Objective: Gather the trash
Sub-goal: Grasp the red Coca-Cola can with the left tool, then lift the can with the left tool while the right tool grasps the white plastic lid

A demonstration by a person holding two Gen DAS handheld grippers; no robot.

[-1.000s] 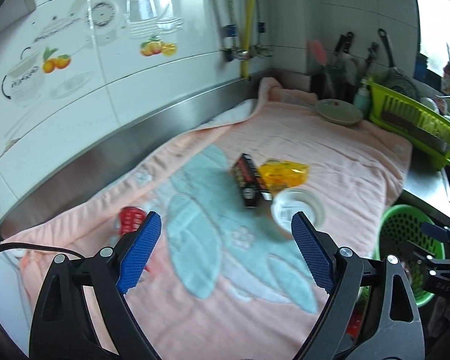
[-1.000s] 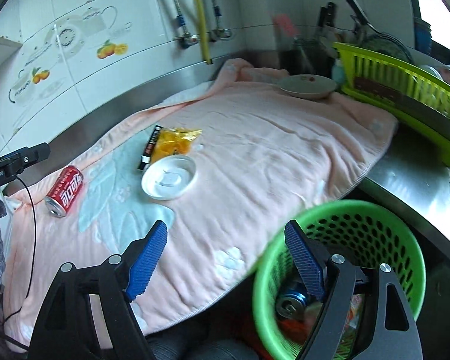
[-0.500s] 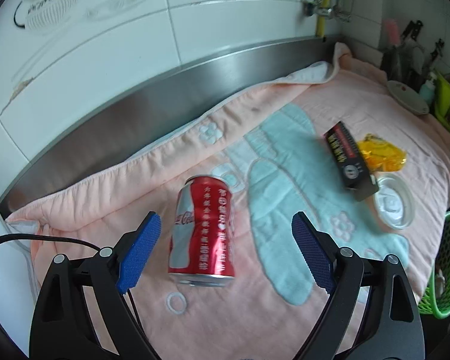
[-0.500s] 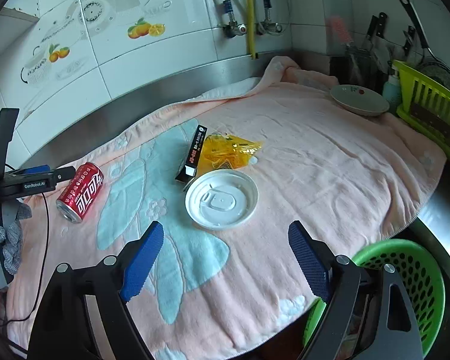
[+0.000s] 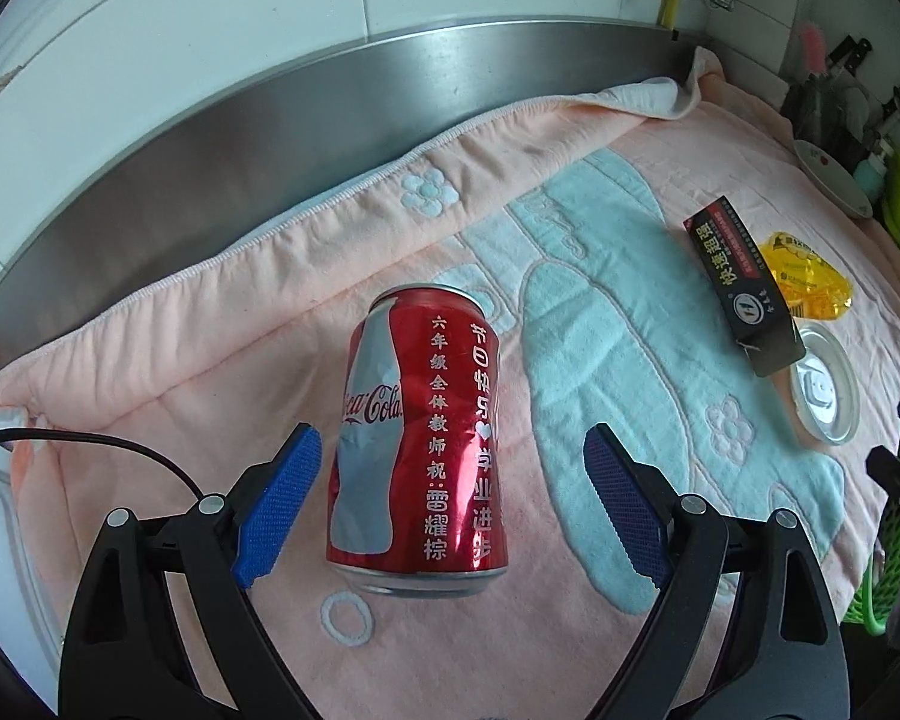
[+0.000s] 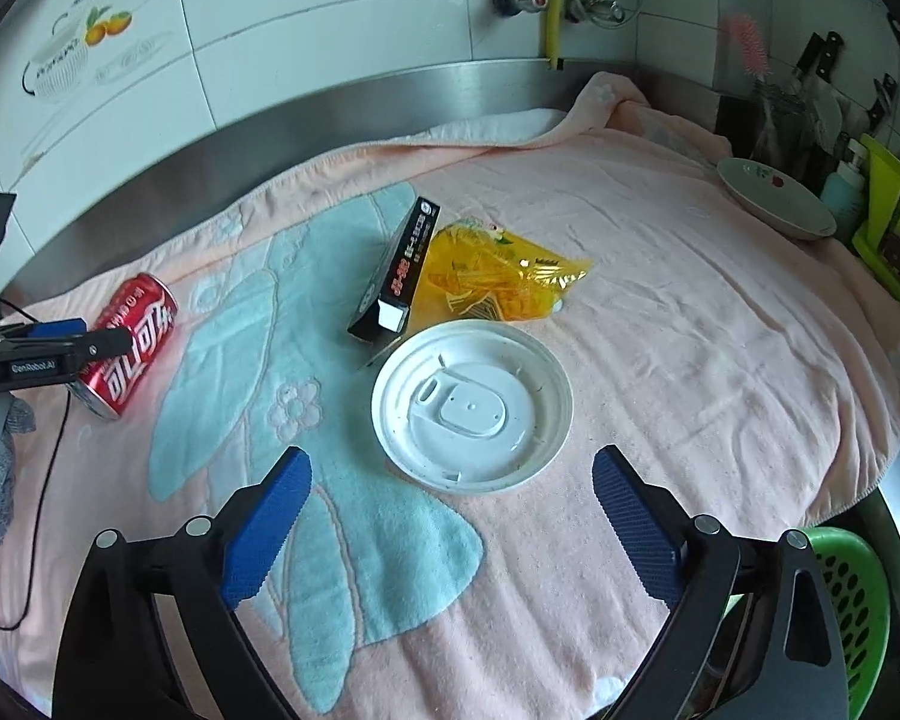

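Note:
A dented red cola can (image 5: pixel 420 438) lies on its side on the pink towel (image 5: pixel 630 192). My left gripper (image 5: pixel 450 441) is open around it, one blue pad on each side with a gap, neither touching. In the right wrist view the same can (image 6: pixel 135 342) lies at the far left. A white plastic lid (image 6: pixel 471 405) lies flat just ahead of my right gripper (image 6: pixel 450 461), whose jaws are opening with nothing gripped. Only the lid's near rim falls between the tips. A black box (image 6: pixel 399 276) and a yellow wrapper (image 6: pixel 498 282) lie just behind the lid.
A green basket (image 6: pixel 840 600) hangs below the counter's front right edge. At the back right are a plate (image 6: pixel 774 198), a green dish rack (image 6: pixel 894 240) and knives. A steel backsplash (image 5: pixel 330 108) lines the wall. A black cable (image 5: pixel 90 438) runs at the left.
My left gripper swung left and down from the lid area until the can lay between its fingers. My right gripper moved from above the basket to the lid, and its jaws widened.

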